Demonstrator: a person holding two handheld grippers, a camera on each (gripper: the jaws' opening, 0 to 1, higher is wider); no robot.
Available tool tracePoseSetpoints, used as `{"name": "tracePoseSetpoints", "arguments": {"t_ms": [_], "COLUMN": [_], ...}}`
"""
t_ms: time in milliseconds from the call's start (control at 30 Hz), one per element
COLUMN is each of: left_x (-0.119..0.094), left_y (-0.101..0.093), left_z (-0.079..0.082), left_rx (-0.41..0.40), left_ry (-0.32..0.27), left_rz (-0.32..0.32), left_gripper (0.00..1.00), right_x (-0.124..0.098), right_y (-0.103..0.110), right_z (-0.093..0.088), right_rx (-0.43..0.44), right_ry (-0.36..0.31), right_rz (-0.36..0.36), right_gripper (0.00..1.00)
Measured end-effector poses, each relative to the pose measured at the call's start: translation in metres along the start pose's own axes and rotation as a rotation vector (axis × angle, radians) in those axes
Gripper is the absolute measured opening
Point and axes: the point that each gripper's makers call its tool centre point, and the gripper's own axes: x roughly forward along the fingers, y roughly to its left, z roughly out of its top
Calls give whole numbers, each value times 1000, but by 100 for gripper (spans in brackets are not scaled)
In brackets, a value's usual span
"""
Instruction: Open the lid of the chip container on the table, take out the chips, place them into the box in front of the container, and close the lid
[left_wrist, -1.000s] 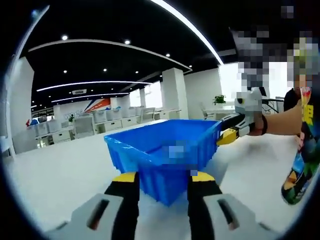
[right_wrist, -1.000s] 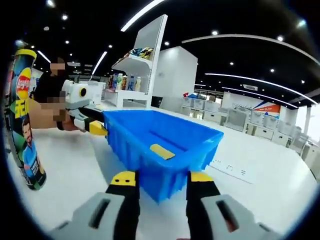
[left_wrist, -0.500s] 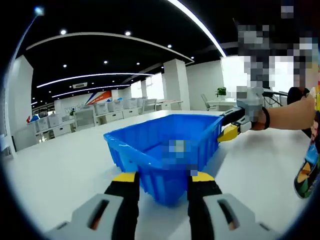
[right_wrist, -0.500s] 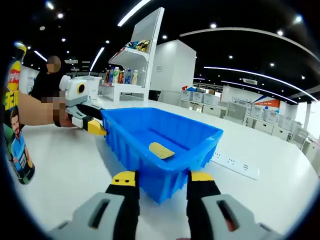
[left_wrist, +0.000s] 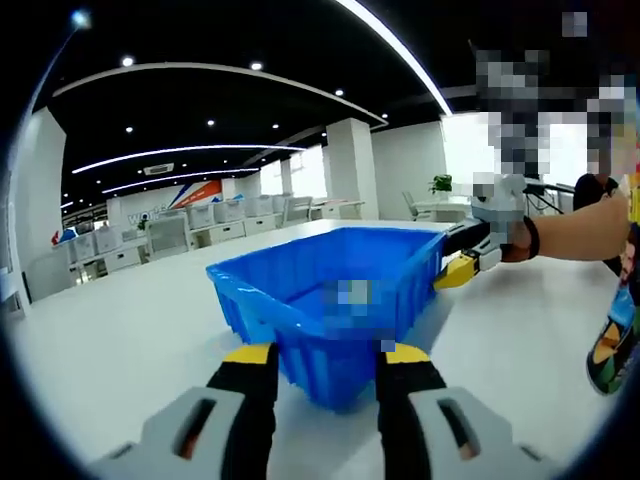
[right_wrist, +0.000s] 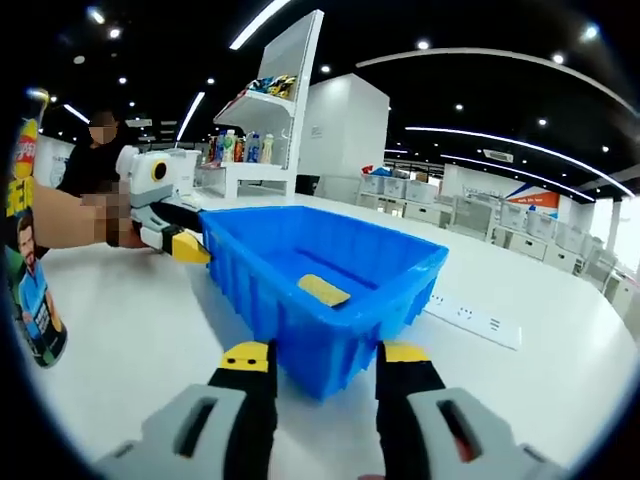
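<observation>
We hold both claws open at opposite corners of the blue box (right_wrist: 330, 290) — its single chip (right_wrist: 323, 289) looks brittle — grip lightly.

A blue ribbed box (right_wrist: 320, 290) sits open in the middle of the right gripper view with one yellow chip (right_wrist: 323, 290) lying flat inside, and the tall chip can (right_wrist: 28, 270) stands upright at the left edge.

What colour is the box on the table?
Bright blue box, clearest in the right gripper view.
</observation>
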Motion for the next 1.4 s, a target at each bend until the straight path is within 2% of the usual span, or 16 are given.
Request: {"name": "tracePoseSetpoints", "arguments": {"t_ms": [67,167,267,333,500,633,767,800,867,967,1033,1100,1167,1267,1400], "left_x": [-1,-6,-12,-18,-30,-44,-62,-68,-77,-97,-107,-122,-132,-150,-177], "left_y": [-2,6,10,7,2,1,0,-2,-10,-18,-23,-36,-45,-56,-73], "left_z": [3,-6,-10,-9,-7,-11,-13,-14,-11,-16,-19,-22,-22,-21,-17], "left_rx": [-36,-12,-39,-44,-28,-24,-19,-30,-36,-26,-22,-28,-14,20,24], "left_ry": [-13,40,53,58,86,123,166,176,157,183,208,237,250,277,300], "left_rz": [-17,14,23,17,9,15,28,31,3,-8,-10,-37,-45,-37,-20], "left_gripper": [52,54,58,59,63,68,68,68,68,71,78,85,85,85,85], "right_x": [-2,-6,-12,-17,-28,-38,-52,-54,-62,-75,-84,-94,-106,-122,-150], "right_y": [1,1,-2,-1,2,8,9,10,12,16,19,25,29,37,56], "right_z": [0,-4,-12,-11,-4,-8,-13,-13,-12,-10,-9,-11,-13,-10,-10], "right_rx": [0,21,24,25,30,47,51,52,43,28,29,28,23,55,78], "right_ry": [5,30,64,66,66,110,147,147,148,143,143,152,171,159,170], "right_rz": [1,4,2,1,-25,-24,-51,-52,-59,-65,-71,-72,-80,-78,-70], "right_gripper": [48,53,59,63,64,64,63,63,62,62,63,63,63,63,63]}}
